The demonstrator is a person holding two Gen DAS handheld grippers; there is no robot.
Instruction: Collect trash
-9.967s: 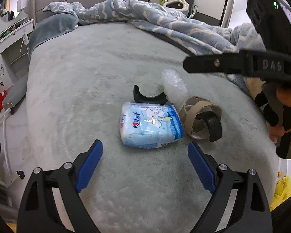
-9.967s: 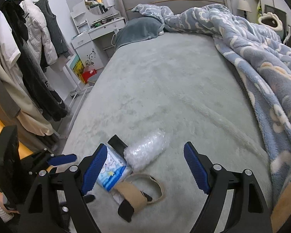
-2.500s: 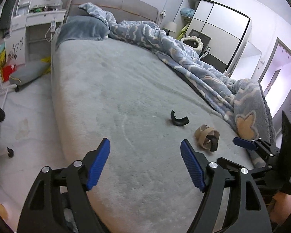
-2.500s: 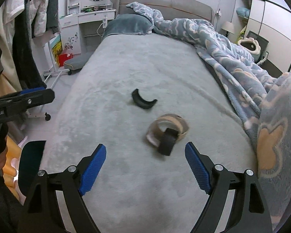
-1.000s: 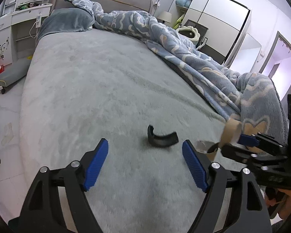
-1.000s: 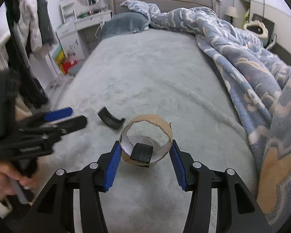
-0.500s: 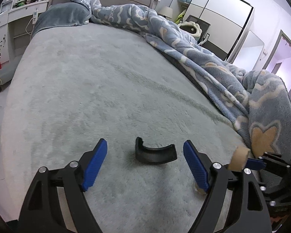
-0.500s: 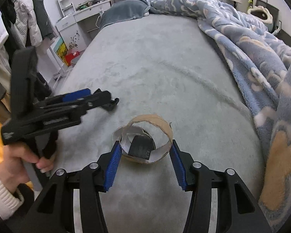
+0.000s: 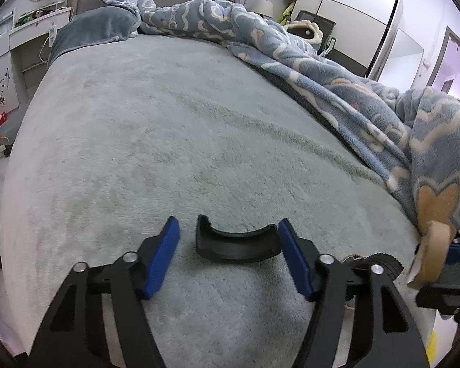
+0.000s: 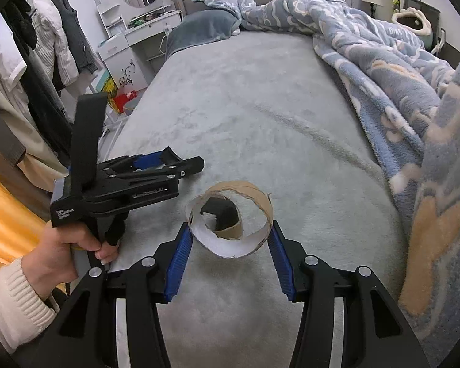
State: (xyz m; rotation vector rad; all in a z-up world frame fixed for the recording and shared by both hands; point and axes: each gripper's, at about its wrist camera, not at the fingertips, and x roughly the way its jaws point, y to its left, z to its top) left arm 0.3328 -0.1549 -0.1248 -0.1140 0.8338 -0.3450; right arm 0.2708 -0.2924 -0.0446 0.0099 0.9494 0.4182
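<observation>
Cardboard tape ring (image 10: 230, 220) pinched between the right gripper (image 10: 230, 263) pads, lifted over the grey bed (image 10: 245, 98). Left gripper (image 9: 230, 257), held level, spread around the black curved piece (image 9: 236, 243) lying on the bed.

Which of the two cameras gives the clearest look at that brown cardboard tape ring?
The right wrist view: the brown cardboard tape ring faces the camera open-on, pinched between the right gripper's blue pads. The left wrist view catches the ring only edge-on at the far right, partly hidden.
</observation>
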